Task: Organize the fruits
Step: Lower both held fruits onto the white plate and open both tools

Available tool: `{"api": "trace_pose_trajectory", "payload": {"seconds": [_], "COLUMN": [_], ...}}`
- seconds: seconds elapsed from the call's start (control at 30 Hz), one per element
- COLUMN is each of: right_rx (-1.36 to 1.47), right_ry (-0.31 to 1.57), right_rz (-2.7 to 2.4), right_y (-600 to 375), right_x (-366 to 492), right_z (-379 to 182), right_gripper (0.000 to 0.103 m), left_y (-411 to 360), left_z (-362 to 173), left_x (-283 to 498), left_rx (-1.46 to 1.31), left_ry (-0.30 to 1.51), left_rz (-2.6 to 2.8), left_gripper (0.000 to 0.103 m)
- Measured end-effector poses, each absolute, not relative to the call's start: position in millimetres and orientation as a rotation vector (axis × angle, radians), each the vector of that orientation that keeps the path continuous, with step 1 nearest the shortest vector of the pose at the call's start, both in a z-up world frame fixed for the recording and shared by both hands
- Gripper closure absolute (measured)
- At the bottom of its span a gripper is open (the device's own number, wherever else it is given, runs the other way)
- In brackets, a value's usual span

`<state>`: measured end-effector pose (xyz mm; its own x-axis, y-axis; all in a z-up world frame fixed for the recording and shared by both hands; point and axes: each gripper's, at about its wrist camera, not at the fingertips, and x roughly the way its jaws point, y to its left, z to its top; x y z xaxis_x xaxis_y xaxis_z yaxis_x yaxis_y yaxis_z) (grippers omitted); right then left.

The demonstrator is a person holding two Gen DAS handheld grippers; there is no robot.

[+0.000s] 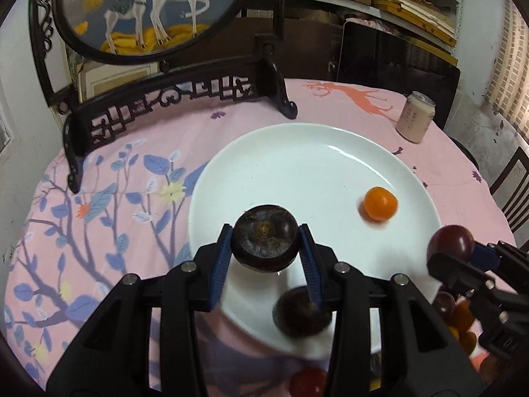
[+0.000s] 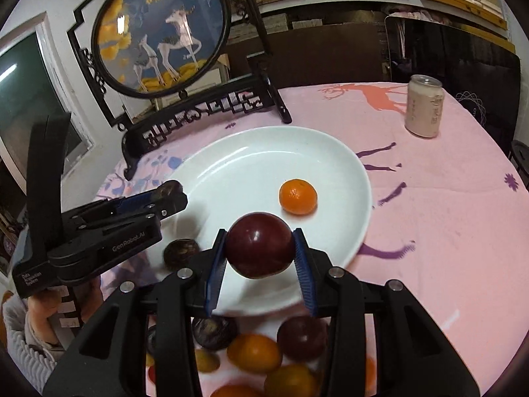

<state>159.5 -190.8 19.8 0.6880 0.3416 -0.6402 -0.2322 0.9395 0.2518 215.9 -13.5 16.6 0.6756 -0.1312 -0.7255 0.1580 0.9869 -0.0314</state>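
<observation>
A plate (image 2: 330, 152) sits in the middle of the surface (image 2: 446, 231), with one orange (image 2: 298, 196) lying in it toward the right. Behind the plate to the left stands a framed screen (image 2: 162, 29); behind it to the right stands a can (image 2: 425, 106). The left claw (image 1: 265, 248) holds a fruit (image 1: 264, 241) above the plate's near left rim. The right claw (image 2: 261, 248) holds a plum (image 2: 259, 244) above the near rim. A heap of fruit (image 2: 254, 352) lies on the surface in front of the plate.

One white plate (image 2: 350, 178), one can (image 2: 425, 110), one framed deer screen (image 2: 162, 29), two tongs (image 1: 266, 248) (image 2: 261, 248), several plums and oranges, uncountable
</observation>
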Motion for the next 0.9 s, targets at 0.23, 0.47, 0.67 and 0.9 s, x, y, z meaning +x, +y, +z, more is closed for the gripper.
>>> {"api": "trace_pose_trajectory", "payload": {"seconds": [0.23,0.47,0.67,0.9], "right_rx": [0.151,0.191,0.266,0.308], "right_ry": [0.733,0.703,0.687,0.662], "right_rz": [0.323,0.331,0.327,0.310], "right_y": [-196.6,-203.7,-218.4,-230.5], "right_x": [168.4,152.5,127.0,93.6], "right_z": [8.9,20.6,20.7,23.1], "right_gripper": [0.038,0.038,0.038,0.034], "left_y": [-20.2,-12.3,0.8,4.1], "left_z": [-2.0,8.3,15.0,11.6], "left_x": [223.7,208.3,180.2,137.5], "left_rx": [0.045,0.055,0.026,0.056], "left_ry": [0.832,0.784,0.763,0.747], "left_rz": [-0.214,-0.186,-0.159,-0.153], "left_gripper": [0.037,0.034,0.032,0.024]}}
